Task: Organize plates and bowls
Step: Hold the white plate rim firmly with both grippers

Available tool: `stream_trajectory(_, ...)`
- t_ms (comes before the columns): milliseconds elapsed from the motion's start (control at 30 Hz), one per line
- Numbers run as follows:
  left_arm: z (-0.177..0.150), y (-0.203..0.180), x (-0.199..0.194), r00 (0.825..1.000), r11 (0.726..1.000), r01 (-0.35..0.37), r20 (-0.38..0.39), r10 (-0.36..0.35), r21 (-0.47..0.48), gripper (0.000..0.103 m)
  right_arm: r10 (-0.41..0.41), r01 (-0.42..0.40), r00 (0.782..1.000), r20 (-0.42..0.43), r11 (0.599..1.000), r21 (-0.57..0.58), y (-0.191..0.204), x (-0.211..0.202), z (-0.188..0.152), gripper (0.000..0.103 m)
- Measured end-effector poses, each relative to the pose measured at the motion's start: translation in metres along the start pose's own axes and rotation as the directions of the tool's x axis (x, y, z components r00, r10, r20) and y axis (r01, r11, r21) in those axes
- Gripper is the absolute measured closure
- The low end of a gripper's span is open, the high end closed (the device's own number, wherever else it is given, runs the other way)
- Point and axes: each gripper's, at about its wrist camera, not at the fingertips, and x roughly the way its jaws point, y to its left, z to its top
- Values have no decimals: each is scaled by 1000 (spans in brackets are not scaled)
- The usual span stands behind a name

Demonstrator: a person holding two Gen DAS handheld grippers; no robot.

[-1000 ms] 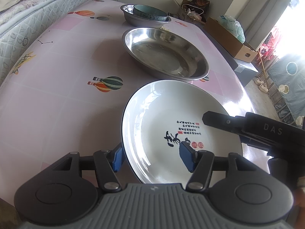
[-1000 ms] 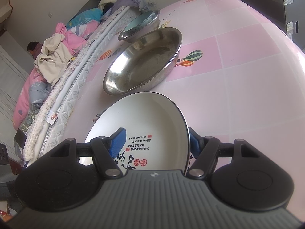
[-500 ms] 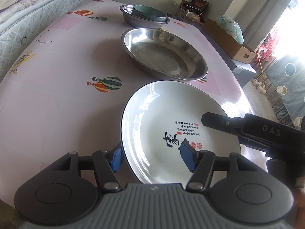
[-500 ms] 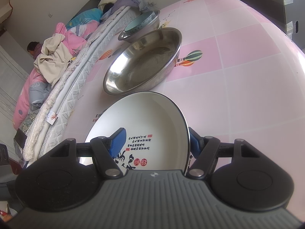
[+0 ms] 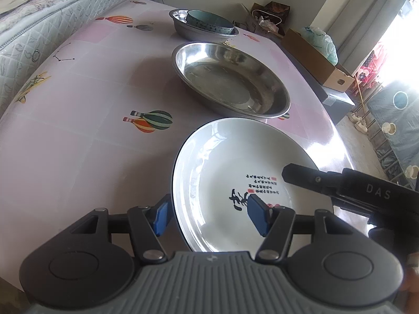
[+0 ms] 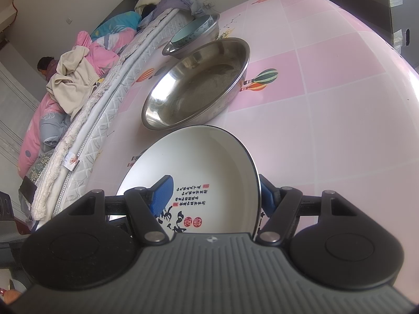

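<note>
In the left wrist view, a quilted mattress edge (image 5: 39, 39) runs along the far left, butted against the pink tablecloth (image 5: 78, 144) printed with hot-air balloons. The left gripper (image 5: 209, 216) sits at the near edge with its blue pads wide apart, straddling the left rim of the white ceramic plate (image 5: 222, 162): the left pad (image 5: 161, 216) lies just outside the rim, and the right pad (image 5: 258, 216) lies over the plate's inner face beside the black calligraphy, so the rim passes between the jaws with a visible gap on each side. Beyond the plate, nearly touching its far rim, is a wide stainless steel basin (image 5: 230, 81), and farther still a smaller steel bowl (image 5: 183, 30) with a teal bowl (image 5: 209, 21) nested in it. At the right, the right gripper (image 5: 296, 174) reaches in over the plate's right rim, and a cardboard box (image 5: 316, 62) stands on the floor past the table. In the right wrist view, bedding (image 6: 78, 78) is heaped on the mattress at the left. The right gripper (image 6: 212, 195) likewise has its jaws apart across the plate (image 6: 204, 157): the left pad (image 6: 162, 195) over the plate's face near the printed characters, the right pad (image 6: 267, 196) just outside the dark right rim. The plate appears tilted, its right edge raised. The steel basin (image 6: 196, 86) lies just beyond, with the nested bowls (image 6: 193, 34) at the far end.
</note>
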Motion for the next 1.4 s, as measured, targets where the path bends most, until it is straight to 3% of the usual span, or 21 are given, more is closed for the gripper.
stream_trajectory(400,10,3,4,999,1000,-28,22,28,-4,42,0,0,1000,0,1000,0,0,0,0,36)
stream_trajectory(1400,5,-5,3,1000,1000,-8,2,8,2,42,-1,1,1000,1,1000,0,0,0,-1,36)
